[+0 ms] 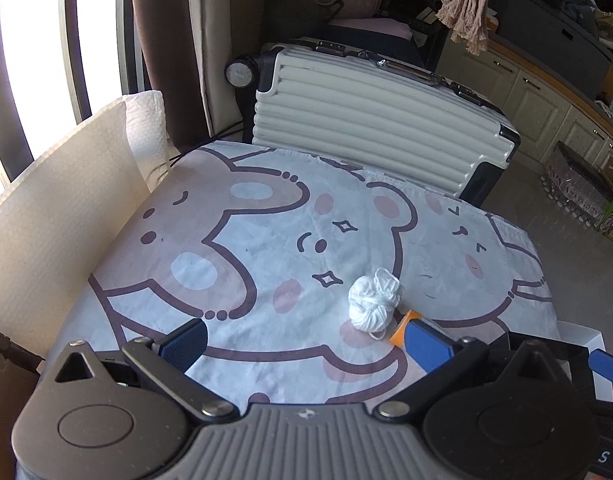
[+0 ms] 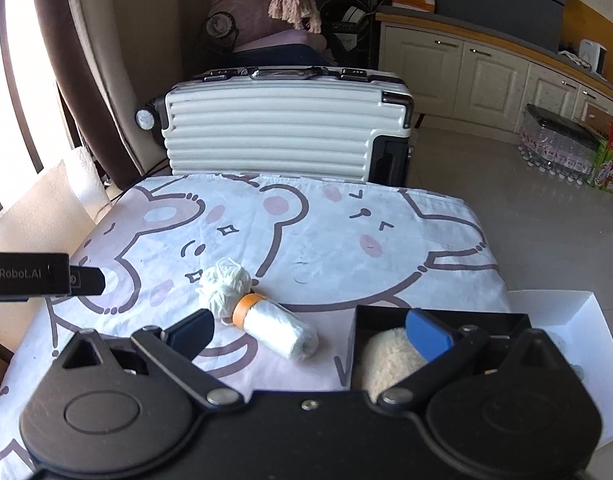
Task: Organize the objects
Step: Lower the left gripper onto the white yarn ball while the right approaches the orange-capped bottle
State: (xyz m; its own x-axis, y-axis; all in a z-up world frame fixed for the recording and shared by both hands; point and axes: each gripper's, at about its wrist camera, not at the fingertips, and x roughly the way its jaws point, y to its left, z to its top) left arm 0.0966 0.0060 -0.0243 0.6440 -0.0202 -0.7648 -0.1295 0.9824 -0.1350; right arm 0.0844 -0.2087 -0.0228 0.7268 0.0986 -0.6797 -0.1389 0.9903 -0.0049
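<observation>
Both grippers, left (image 1: 306, 340) and right (image 2: 310, 334), hover with jaws apart, holding nothing. Between the right one's fingers lies the roll (image 2: 280, 330) (orange band, knotted end), near the box (image 2: 438, 316) on its right. Best to close across its plain middle, not the loose knot.

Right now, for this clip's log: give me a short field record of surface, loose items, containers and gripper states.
surface: table under a cartoon bear cloth
loose item: white plastic-bag roll with an orange band, lying on the cloth
black box: at the right, holds a cream fluffy item
white box: behind the black one
left gripper: open, empty
right gripper: open, empty
</observation>
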